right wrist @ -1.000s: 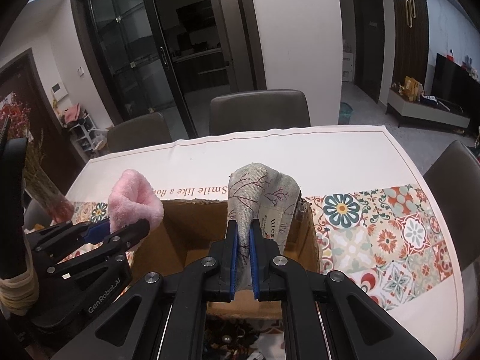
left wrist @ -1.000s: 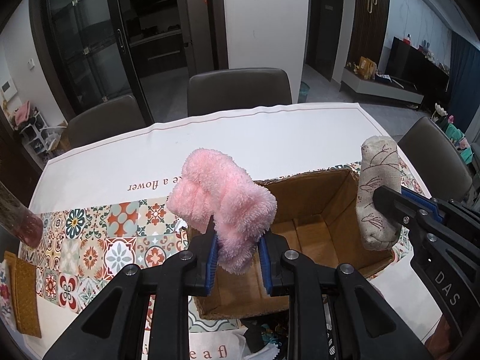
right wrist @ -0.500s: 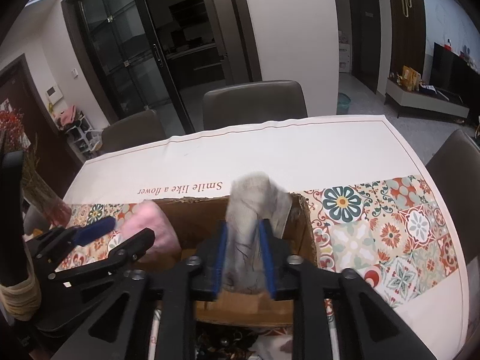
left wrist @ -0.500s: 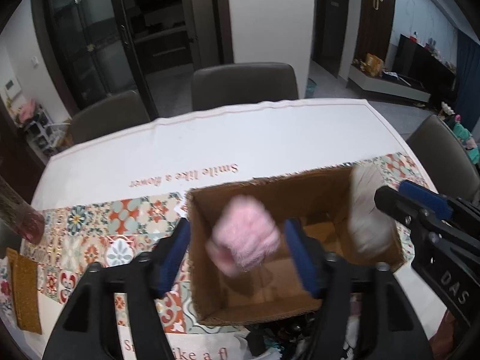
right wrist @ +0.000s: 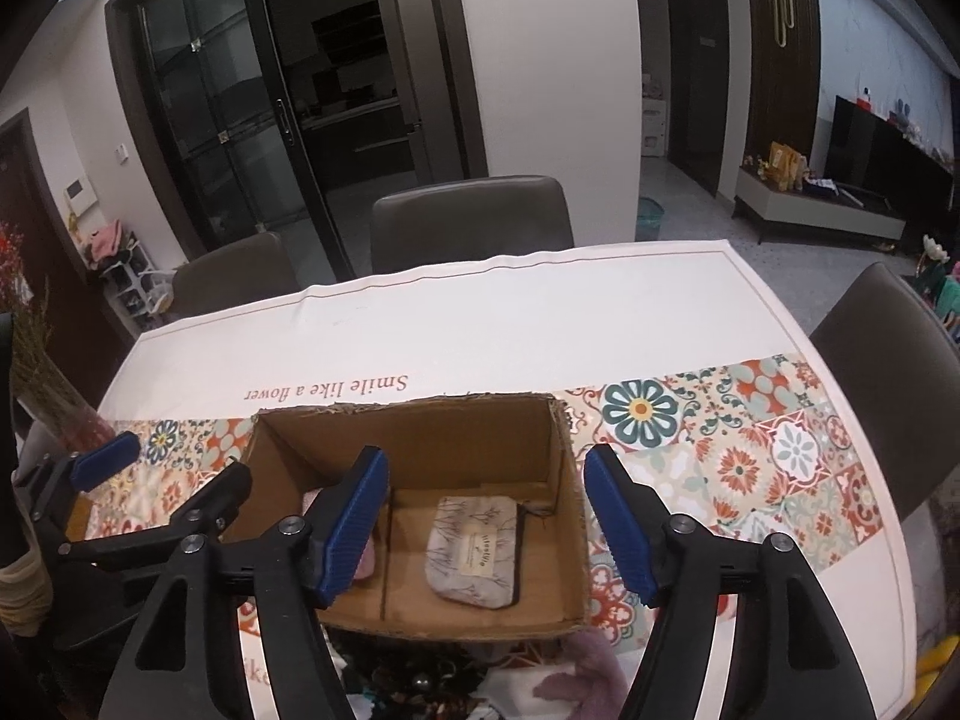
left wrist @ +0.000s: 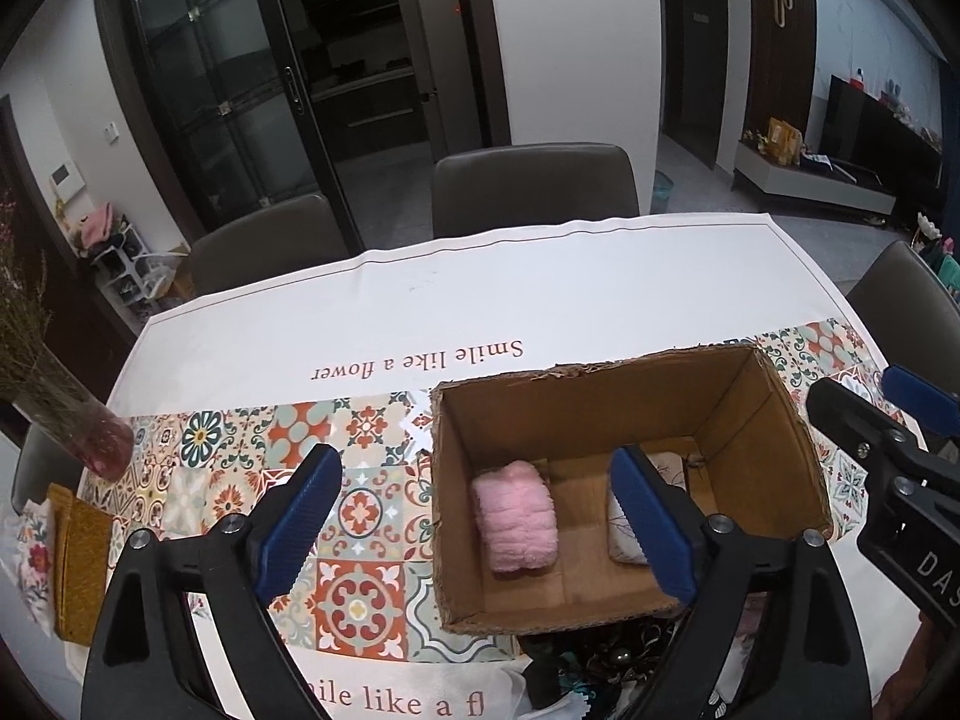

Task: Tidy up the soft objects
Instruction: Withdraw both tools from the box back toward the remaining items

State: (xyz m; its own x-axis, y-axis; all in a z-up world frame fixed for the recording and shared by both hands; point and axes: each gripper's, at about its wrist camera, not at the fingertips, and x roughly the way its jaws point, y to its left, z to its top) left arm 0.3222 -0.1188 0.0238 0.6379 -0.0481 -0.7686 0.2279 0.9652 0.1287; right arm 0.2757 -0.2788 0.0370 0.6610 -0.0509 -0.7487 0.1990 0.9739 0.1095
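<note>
An open cardboard box (left wrist: pixel 600 402) (right wrist: pixel 420 426) stands on the table. A pink fluffy towel (left wrist: pixel 516 516) lies on its floor at the left; only a pink sliver (right wrist: pixel 363 561) shows in the right wrist view. A grey printed pouch (right wrist: pixel 474 549) lies on the floor at the right, partly hidden by a finger in the left wrist view (left wrist: pixel 672 463). My left gripper (left wrist: pixel 474 525) is open and empty above the box's near left side. My right gripper (right wrist: pixel 486 528) is open and empty above the box.
A patterned tablecloth (left wrist: pixel 540 300) covers the table. A vase of dried stems (left wrist: pixel 72 414) and a yellow cloth (left wrist: pixel 78 576) are at the left. Loose soft items lie at the near edge (right wrist: pixel 570 672). Chairs (left wrist: pixel 534 186) ring the table.
Both grippers opened. The pink towel and the grey pouch dropped from the grippers into the box and now lie on its floor.
</note>
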